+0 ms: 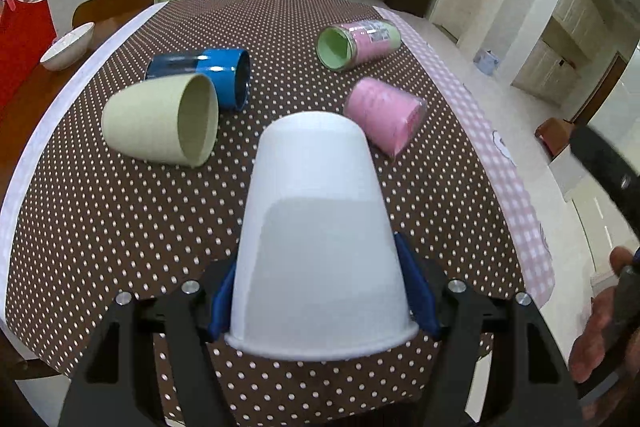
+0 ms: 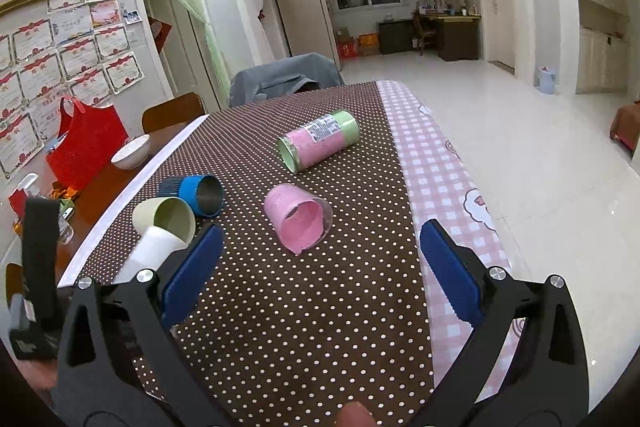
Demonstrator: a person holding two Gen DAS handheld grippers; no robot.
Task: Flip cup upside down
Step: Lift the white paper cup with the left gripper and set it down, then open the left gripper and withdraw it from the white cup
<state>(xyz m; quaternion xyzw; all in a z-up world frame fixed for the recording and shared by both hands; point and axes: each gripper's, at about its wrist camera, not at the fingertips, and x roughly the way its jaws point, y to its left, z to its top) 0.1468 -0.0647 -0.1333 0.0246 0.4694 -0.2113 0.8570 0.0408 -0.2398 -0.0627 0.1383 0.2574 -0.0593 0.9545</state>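
My left gripper (image 1: pixel 320 291) is shut on a white paper cup (image 1: pixel 316 227), with the blue pads pressed on its two sides. The cup is held with its base pointing away and up and its rim (image 1: pixel 320 347) near the camera, just above the dotted tablecloth (image 1: pixel 120 227). The cup also shows at the left of the right wrist view (image 2: pixel 154 247). My right gripper (image 2: pixel 320 267) is open and empty above the table, to the right of the white cup.
Several cups lie on their sides: a beige cup (image 1: pixel 160 123), a blue cup (image 1: pixel 216 75), a pink cup (image 1: pixel 384 119) and a pink-and-green tumbler (image 1: pixel 356 41). A white bowl (image 1: pixel 68 45) sits at the left. The table's pink checked edge (image 1: pixel 500 155) runs on the right.
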